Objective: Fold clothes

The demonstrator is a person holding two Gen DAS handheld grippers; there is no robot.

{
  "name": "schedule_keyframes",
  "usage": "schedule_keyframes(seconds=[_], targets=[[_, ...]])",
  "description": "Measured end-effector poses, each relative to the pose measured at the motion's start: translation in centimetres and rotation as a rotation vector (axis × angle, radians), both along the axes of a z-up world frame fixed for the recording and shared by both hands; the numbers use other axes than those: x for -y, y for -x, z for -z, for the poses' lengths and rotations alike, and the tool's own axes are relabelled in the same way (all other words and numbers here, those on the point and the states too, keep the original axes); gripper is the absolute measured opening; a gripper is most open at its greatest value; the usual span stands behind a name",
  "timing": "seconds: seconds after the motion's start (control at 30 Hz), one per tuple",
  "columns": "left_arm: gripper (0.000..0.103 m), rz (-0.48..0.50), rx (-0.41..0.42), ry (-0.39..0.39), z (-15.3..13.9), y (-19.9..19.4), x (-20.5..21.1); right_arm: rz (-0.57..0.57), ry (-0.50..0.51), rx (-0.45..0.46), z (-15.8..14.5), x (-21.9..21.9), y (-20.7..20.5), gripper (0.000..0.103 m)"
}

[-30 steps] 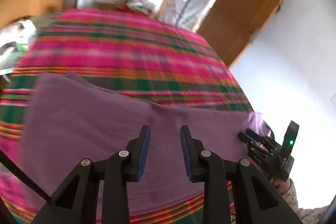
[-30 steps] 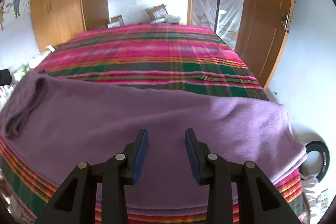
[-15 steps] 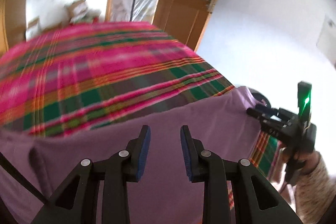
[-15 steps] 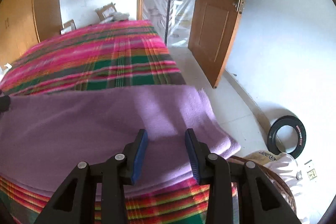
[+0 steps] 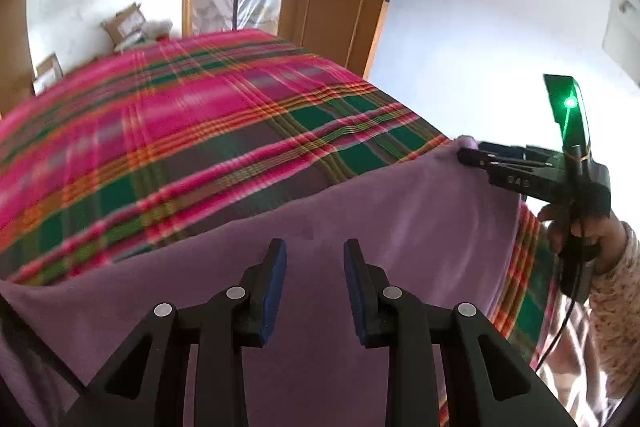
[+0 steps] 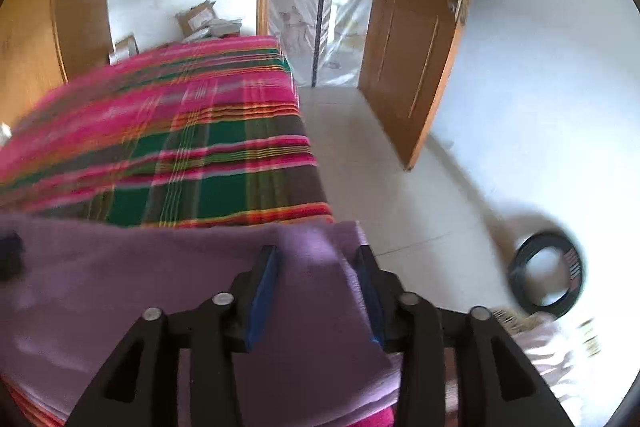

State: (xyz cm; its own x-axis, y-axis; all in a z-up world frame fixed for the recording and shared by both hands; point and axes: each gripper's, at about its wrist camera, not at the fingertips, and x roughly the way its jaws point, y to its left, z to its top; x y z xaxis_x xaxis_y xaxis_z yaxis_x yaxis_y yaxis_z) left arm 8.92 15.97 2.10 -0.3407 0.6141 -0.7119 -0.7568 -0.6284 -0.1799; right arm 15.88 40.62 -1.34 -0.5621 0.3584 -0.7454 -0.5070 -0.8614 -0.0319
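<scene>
Before me, a bed under a pink, green and orange plaid blanket (image 5: 208, 131), its corner ending at a pale tiled floor (image 6: 384, 163). A soft purple fleece garment (image 5: 360, 219) lies flat across the blanket's near edge. On the floor, well apart from the bed, lies a black ring (image 6: 546, 269).

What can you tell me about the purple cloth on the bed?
The purple cloth is plain, soft and fuzzy-looking, like fleece. It lies spread flat on the pink and green checked blanket, along the near side of the bed, reaching its right edge. The left gripper is open above its middle. The right gripper is opening over its right corner, pads not pressing it.
</scene>
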Motion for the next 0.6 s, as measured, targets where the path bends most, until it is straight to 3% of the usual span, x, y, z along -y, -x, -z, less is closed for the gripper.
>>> schedule_keyframes(seconds=[0.23,0.43,0.6], targets=[[0.029,0.032,0.041,0.0,0.5,0.4,-2.3,-0.022,-0.011,-0.007,0.0,-0.5,-0.4,0.045],[0.029,0.017,0.074,-0.018,0.6,1.0,-2.6,-0.11,-0.015,-0.119,-1.3,0.4,-2.3,0.045],[0.029,-0.018,0.081,-0.038,0.8,0.9,-2.6,-0.186,-0.042,-0.142,-1.8,1.2,-3.7,0.045]])
